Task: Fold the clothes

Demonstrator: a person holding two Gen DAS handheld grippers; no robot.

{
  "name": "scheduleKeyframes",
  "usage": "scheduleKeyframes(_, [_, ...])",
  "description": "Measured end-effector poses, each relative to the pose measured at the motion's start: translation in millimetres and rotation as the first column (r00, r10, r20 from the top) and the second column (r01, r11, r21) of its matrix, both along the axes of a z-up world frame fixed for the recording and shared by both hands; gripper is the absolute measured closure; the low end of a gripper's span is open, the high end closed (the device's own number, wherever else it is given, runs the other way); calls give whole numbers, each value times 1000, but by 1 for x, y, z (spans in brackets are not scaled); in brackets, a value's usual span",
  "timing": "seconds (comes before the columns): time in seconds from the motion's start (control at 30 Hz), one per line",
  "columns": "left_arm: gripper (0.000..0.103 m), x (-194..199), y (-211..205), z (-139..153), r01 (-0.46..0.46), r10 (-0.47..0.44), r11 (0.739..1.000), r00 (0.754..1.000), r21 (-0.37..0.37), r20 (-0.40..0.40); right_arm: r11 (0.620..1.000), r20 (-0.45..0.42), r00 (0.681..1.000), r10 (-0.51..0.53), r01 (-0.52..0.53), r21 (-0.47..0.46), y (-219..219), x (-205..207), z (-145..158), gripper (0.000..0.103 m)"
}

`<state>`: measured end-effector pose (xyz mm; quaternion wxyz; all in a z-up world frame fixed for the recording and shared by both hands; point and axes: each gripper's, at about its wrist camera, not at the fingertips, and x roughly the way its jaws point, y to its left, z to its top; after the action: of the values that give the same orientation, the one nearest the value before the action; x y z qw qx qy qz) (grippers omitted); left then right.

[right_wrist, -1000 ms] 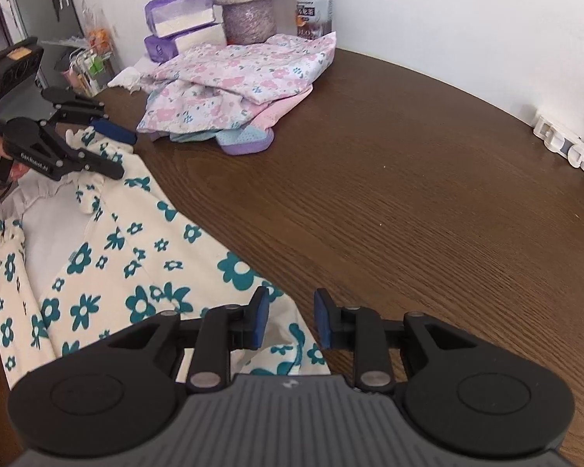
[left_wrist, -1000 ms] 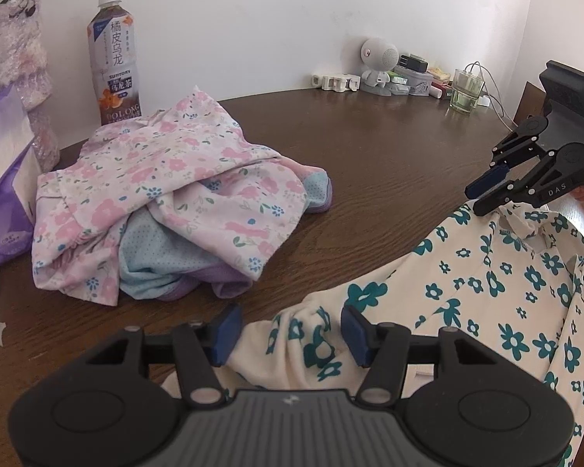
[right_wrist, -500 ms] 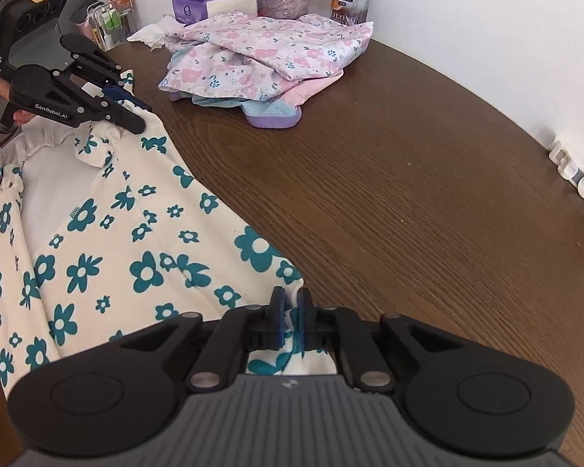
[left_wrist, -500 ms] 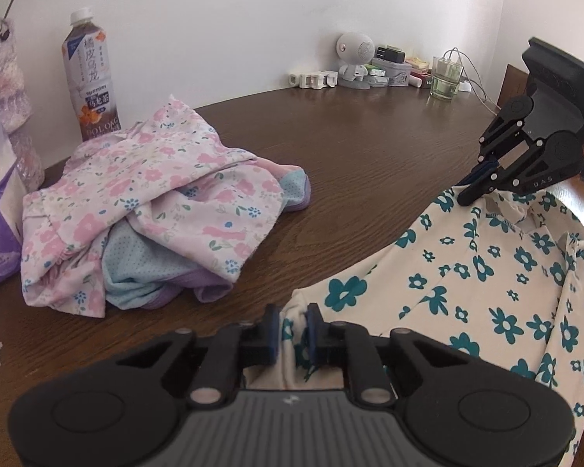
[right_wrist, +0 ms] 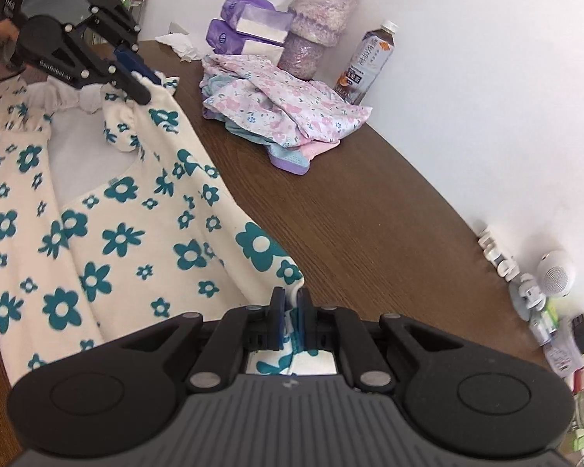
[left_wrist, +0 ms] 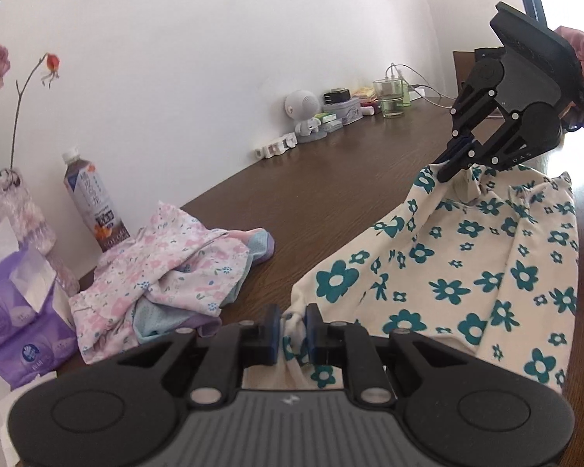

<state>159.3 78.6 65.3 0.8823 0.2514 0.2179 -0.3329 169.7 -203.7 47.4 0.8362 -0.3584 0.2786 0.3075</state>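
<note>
A cream garment with teal flowers (left_wrist: 467,272) stretches between my two grippers above the brown table (left_wrist: 331,179). My left gripper (left_wrist: 292,321) is shut on a bunched corner of it at the bottom of the left wrist view. My right gripper (left_wrist: 453,163) pinches another part of the edge at the upper right, held by a hand in a pink sleeve. In the right wrist view the right gripper (right_wrist: 291,307) is shut on a fold of the garment (right_wrist: 116,241), and the left gripper (right_wrist: 144,81) grips its gathered edge at the upper left.
A pile of pink floral clothes (left_wrist: 167,264) (right_wrist: 276,113) lies on the table beside a tea bottle (left_wrist: 93,206), purple tissue packs (left_wrist: 15,319) and a vase (right_wrist: 319,19). A white speaker (left_wrist: 301,107), a glass (left_wrist: 389,97) and small items line the wall.
Both grippers went from open around the garment's edge to shut on it. They then rose and rolled, lifting the cloth off the table and pulling it taut between them.
</note>
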Motion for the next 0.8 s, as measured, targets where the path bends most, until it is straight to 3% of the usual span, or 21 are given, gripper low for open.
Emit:
scheduleKeyframes(0.1, [91,-32,-2,-4,43,-46,997,998,57,45,998,80,996,32,-28,-59,5,-33,-6,98])
scheduleKeyframes(0.27, [91,-72,-7,-20,66,-72,990,996,126,47,993,119,990,72,-59,-105,8,-79,-22,98])
scheduleKeyframes(0.63, [96,-99,-11,-28,6,-11,993,999,114,46,993,159,985,64,-47,-106,9,-114,-35,98])
scheduleKeyframes(0.8, [85,-98,-9,-19,-35,27,994,997,100,76,992,154,986,59,-41,-117,9,-116,-45,98])
